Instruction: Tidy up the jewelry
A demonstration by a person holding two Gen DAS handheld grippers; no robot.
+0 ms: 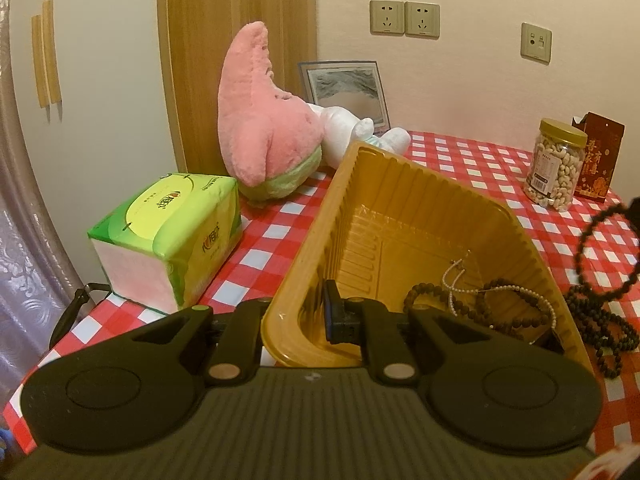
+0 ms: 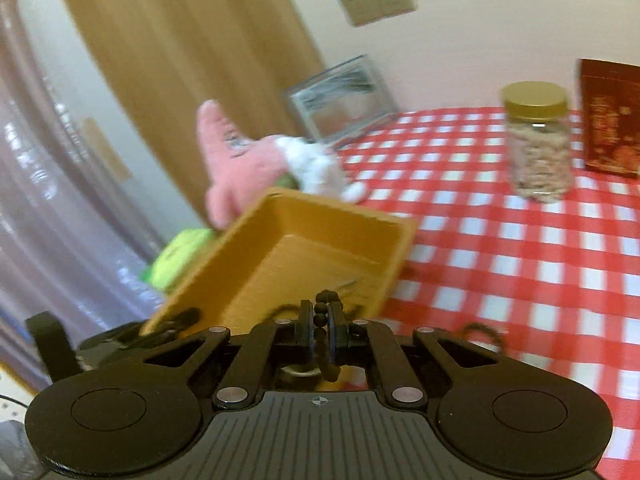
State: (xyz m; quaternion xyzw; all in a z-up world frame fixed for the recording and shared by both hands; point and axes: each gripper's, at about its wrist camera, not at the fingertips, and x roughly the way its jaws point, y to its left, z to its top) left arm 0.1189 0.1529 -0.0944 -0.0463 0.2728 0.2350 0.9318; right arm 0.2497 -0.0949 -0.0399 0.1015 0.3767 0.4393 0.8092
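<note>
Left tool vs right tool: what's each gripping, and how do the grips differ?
The left tool clamps the near wall of the rigid yellow plastic tray, which is tipped up; the right tool pinches a limp dark beaded strand that hangs from it. The left tool's fingers straddle the wall, one inside and one outside the tray; the right tool's fingers sit nearly together. Both are shut on something.

Cream wall (image 1: 460, 80), wooden panel (image 1: 236, 40), wall sockets (image 1: 404, 18)
</note>
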